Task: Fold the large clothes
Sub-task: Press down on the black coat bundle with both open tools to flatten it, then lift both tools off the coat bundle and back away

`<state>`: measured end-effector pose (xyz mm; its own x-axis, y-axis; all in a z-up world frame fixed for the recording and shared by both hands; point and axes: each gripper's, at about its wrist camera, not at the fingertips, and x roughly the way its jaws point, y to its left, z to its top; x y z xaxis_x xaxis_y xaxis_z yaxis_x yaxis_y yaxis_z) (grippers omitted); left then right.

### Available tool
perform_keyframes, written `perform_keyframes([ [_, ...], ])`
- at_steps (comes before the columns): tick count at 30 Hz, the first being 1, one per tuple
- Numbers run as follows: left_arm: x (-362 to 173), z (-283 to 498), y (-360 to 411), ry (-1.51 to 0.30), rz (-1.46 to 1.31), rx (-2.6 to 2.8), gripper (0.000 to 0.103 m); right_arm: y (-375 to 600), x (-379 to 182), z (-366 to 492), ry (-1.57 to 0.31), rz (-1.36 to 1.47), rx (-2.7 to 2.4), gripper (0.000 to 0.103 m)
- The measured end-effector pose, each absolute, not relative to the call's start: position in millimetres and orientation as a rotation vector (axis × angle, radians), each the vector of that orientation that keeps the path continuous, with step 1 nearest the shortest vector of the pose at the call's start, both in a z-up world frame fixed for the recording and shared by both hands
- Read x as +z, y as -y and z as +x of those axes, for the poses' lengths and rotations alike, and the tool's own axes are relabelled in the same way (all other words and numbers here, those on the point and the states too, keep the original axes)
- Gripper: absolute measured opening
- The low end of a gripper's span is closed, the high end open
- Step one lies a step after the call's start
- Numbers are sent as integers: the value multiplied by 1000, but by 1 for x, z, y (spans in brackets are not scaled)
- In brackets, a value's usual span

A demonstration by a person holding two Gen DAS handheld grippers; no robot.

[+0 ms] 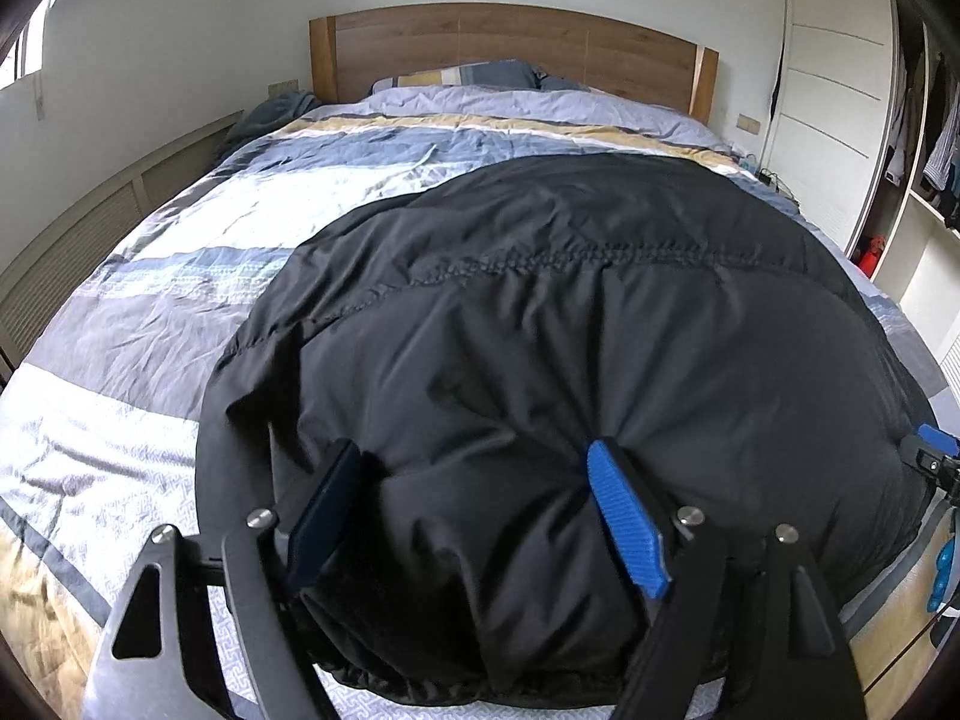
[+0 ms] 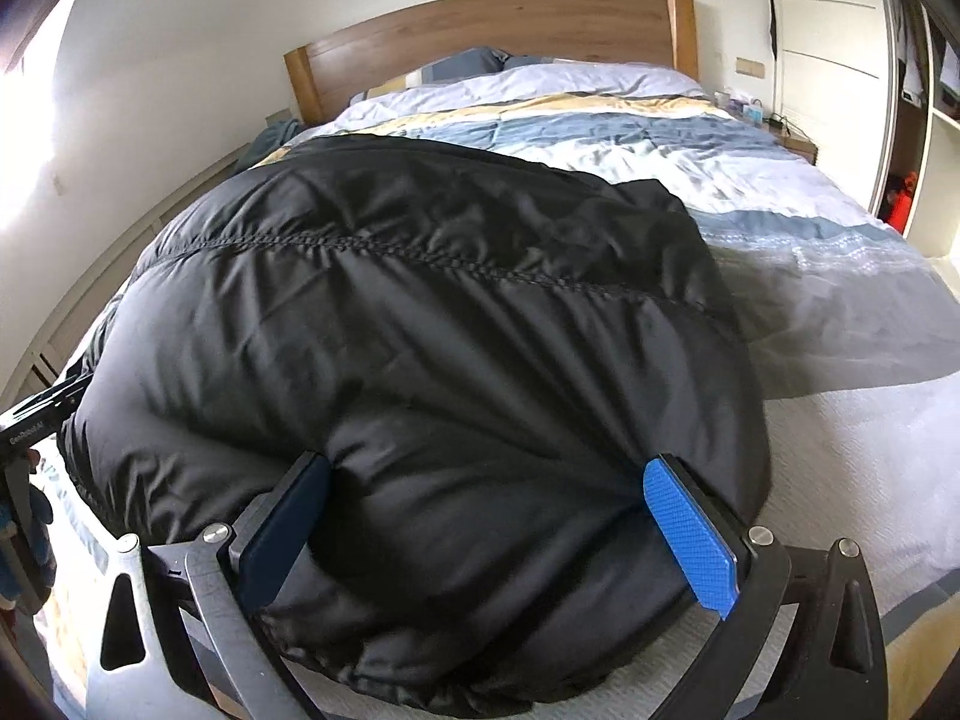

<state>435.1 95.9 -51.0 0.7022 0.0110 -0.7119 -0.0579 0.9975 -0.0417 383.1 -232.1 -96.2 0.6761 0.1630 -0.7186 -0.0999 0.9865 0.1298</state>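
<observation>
A black puffy jacket (image 1: 540,312) lies spread on the bed (image 1: 180,276), its near hem toward me. My left gripper (image 1: 480,480) has its blue-padded fingers (image 1: 624,516) set wide around a bulge of the hem, the fabric filling the gap between them. The jacket also fills the right wrist view (image 2: 420,312). My right gripper (image 2: 486,492) likewise straddles a thick fold of the hem with its fingers (image 2: 690,528) wide apart. The other gripper's tip shows at the right edge of the left view (image 1: 930,450).
The bed has a striped blue, grey and yellow cover and a wooden headboard (image 1: 510,42) with pillows (image 1: 462,75). A white wardrobe (image 1: 834,90) with hanging clothes stands at the right. A low panelled wall ledge (image 1: 78,252) runs along the left.
</observation>
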Motion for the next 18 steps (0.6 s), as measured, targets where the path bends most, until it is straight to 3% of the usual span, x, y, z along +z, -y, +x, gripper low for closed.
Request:
perform_keyframes([
  [18,-24,405,-95,-813,-17,72,78,265,-72,344,-828,124,66,102],
])
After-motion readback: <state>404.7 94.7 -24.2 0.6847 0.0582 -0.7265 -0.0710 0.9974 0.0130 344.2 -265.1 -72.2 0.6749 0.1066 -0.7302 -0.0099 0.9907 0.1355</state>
